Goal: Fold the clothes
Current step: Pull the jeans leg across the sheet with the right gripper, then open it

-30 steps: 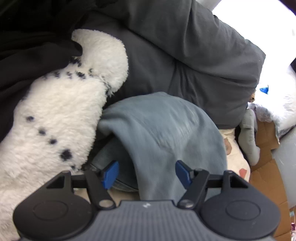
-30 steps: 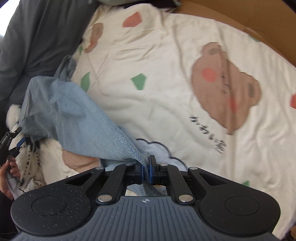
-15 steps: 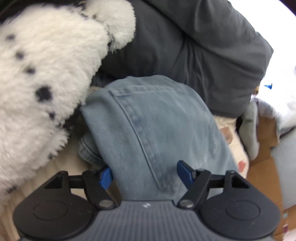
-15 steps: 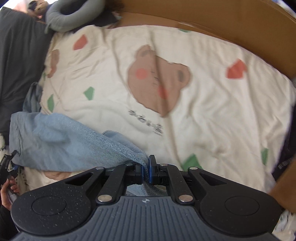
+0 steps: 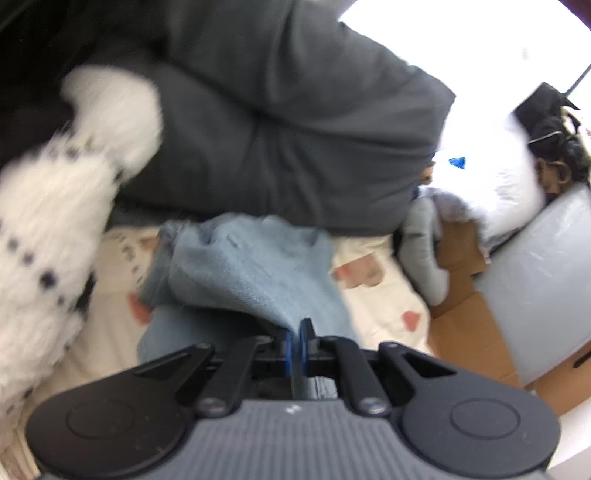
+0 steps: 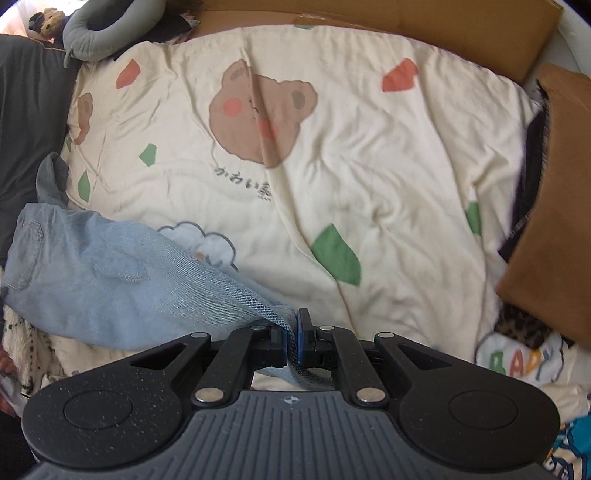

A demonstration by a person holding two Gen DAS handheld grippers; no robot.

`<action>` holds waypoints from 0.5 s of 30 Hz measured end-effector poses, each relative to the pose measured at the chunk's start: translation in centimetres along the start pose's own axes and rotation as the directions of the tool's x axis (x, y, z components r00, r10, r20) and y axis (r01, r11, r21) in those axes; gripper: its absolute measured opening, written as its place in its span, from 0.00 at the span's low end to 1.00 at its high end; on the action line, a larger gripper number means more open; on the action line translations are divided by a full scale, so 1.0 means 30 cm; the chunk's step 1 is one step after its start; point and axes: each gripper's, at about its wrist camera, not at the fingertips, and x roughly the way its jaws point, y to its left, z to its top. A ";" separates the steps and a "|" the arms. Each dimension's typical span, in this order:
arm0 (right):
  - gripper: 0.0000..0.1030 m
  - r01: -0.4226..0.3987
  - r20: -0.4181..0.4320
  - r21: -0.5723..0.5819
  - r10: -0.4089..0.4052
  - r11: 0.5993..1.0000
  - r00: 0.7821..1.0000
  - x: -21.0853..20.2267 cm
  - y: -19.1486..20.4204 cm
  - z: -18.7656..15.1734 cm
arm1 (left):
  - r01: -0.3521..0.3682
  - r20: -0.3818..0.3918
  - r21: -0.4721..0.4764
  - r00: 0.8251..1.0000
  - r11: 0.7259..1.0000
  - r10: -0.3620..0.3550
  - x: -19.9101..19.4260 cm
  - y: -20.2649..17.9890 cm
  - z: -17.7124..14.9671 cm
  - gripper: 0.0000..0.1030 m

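Light blue jeans [image 6: 96,280] hang stretched over a cream bear-print quilt [image 6: 332,155]. My right gripper [image 6: 292,341] is shut on a hem of the jeans, which run off to the left. In the left wrist view my left gripper [image 5: 294,345] is shut on another edge of the jeans [image 5: 251,269], which bunch up just ahead of it over the quilt [image 5: 376,295]. The view is blurred by motion.
A white fluffy spotted garment [image 5: 48,229] lies left, a dark grey garment [image 5: 295,122] behind. A grey neck pillow [image 6: 107,37] and cardboard [image 6: 406,18] lie at the quilt's far edge. A brown cushion [image 6: 550,206] sits right, a "BABY" printed cloth [image 6: 517,362] below it.
My left gripper was open around the jeans and has shut on them and pulled back. My right gripper has kept its hold and swung right, stretching the jeans over the quilt.
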 end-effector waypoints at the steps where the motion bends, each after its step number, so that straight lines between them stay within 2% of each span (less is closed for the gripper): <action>1: 0.02 0.001 0.000 0.008 -0.001 1.000 1.000 -0.004 -0.012 -0.006 | 0.009 0.004 0.016 1.000 1.000 -0.009 -0.002 -0.023 0.014 0.05; 8: 0.01 0.000 0.003 0.038 0.000 0.999 1.000 0.027 -0.063 -0.008 | 0.062 0.010 0.130 0.998 0.990 -0.064 0.056 -0.200 0.082 0.05; 15: 0.01 -0.001 0.013 0.033 0.000 0.999 1.000 0.096 -0.094 0.079 | 0.048 -0.015 0.245 0.999 0.968 -0.046 0.216 -0.343 0.133 0.05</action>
